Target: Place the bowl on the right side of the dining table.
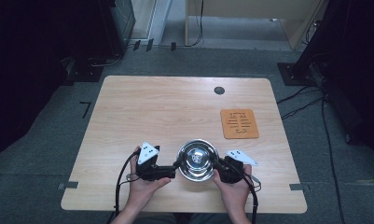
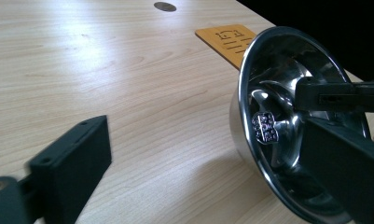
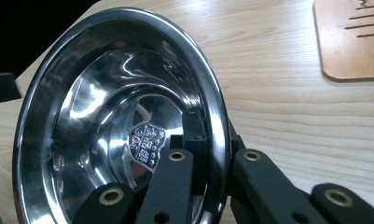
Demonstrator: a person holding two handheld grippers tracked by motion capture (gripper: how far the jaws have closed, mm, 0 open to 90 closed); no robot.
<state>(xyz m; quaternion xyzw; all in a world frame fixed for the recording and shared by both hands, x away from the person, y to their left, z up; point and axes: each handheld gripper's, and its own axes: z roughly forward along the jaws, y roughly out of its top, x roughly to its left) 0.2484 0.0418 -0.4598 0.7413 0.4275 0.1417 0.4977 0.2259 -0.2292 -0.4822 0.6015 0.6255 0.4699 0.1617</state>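
The tabletop (image 1: 142, 107) lies bare across its whole left half and far middle, so a hand can sweep there freely. Obstacles sit toward the near edge and the right. A steel bowl (image 1: 197, 160) stands near the front edge at the middle, flanked closely by the left gripper (image 1: 176, 166) and the right gripper (image 1: 217, 164), whose fingers (image 3: 175, 182) straddle the bowl's rim; passage straight across the front is blocked there. A flat orange mat (image 1: 239, 123) lies beyond the bowl to the right, apart from it, low enough to pass over. A small dark disc (image 1: 219, 90) sits flush near the far edge.
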